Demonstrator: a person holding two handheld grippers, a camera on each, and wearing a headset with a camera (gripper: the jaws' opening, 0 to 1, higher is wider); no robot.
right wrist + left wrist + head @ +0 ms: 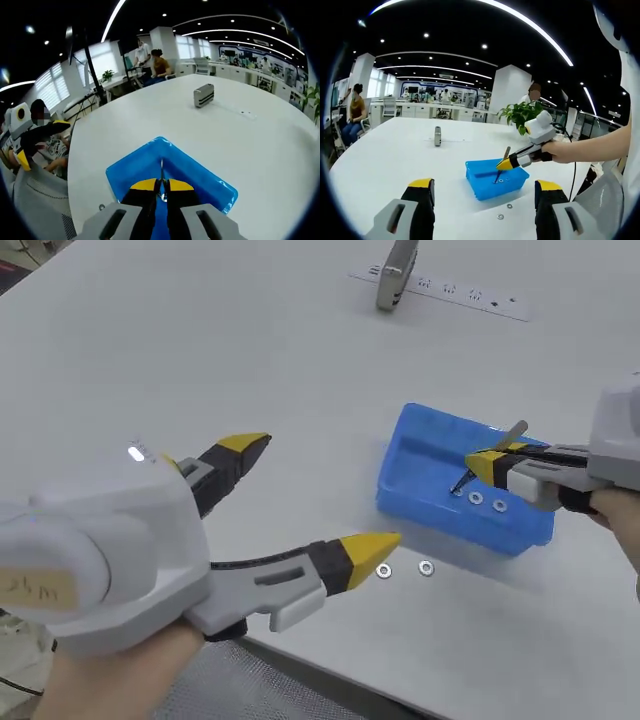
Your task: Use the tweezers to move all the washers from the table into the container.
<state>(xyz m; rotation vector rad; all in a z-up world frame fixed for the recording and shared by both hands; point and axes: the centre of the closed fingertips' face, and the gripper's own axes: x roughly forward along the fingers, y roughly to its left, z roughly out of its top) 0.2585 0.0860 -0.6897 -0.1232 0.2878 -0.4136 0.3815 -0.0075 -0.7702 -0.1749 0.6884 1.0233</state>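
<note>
1. Our right gripper (484, 464) clenched the tweezers (463, 481), tips inside the container (420, 430).
2. Two washers (476, 499) lay in it, and we saw two other washers (384, 571) just beside it on the table (200, 360).
3. Our left gripper (330, 490) gaped near it.

Blue container (412, 462), silver washers (426, 568), white table (200, 360)

Open-plan office, dark ceiling with curved white light strips (111, 22), white square pillar (511, 92), bright slatted windows (50, 86), white desks (420, 108), leafy green potted plant (520, 114).
</note>
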